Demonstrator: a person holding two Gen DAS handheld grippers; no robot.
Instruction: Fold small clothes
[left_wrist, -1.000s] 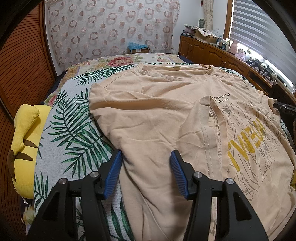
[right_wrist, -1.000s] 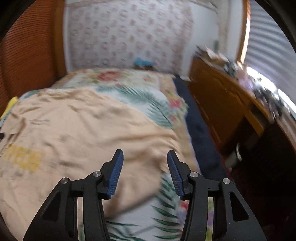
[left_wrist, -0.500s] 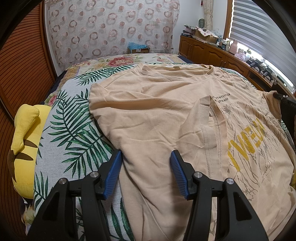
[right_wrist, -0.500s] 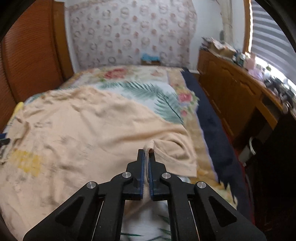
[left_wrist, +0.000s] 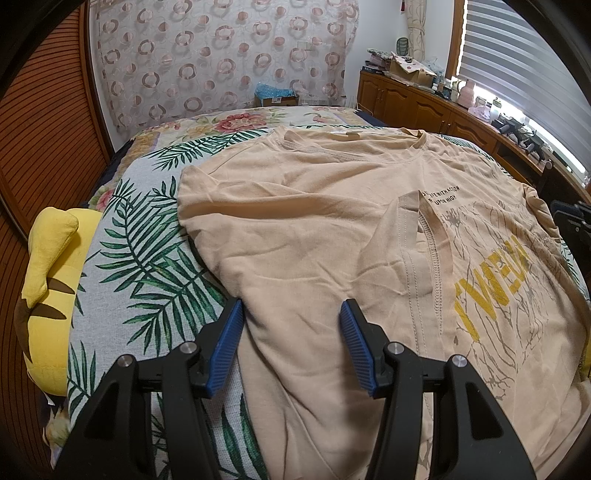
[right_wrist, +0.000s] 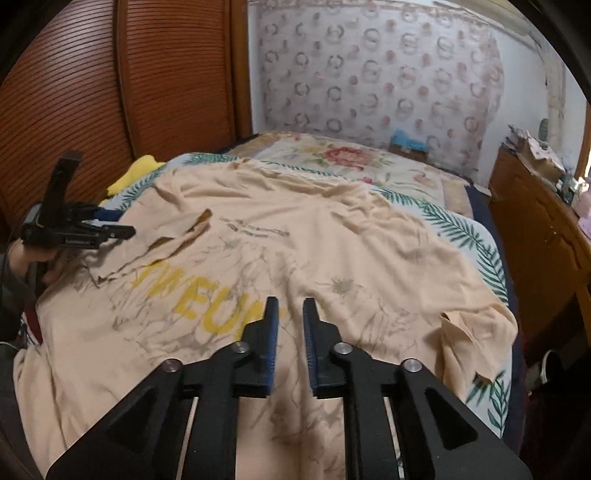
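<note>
The right gripper (right_wrist: 290, 306) is showing a narrow gap between its 2 blue pads, which have just been opening; nothing is lying between them, and the printed chest of the peach cotton T-shirt with the yellow lettering (right_wrist: 258, 258) is simply passing behind the tips at lower centre of the right wrist view. At the lower right of that view the shirt's right sleeve (right_wrist: 476, 339) is lying turned in over the body, rumpled, near the edge of the bed.

The left gripper (left_wrist: 291, 321) is standing about half open over the shirt's side at lower centre of the left wrist view, gripping nothing, with cloth below the gap. Its left pad is sitting just over the shirt's edge, where the palm-leaf bedspread (left_wrist: 140, 266) is beginning. Right of the jaws, the left sleeve (left_wrist: 417, 236) is lying already folded inward, its stitched hem showing.

The sleeve-folding step is looking finished on both sides. The next move is likely calling for both grippers pinching the hem or the shoulders evenly and carrying 1 end over the other, keeping the tucked sleeves from slipping out. A yellow plush toy (left_wrist: 48, 295) is sitting at the left edge.
</note>
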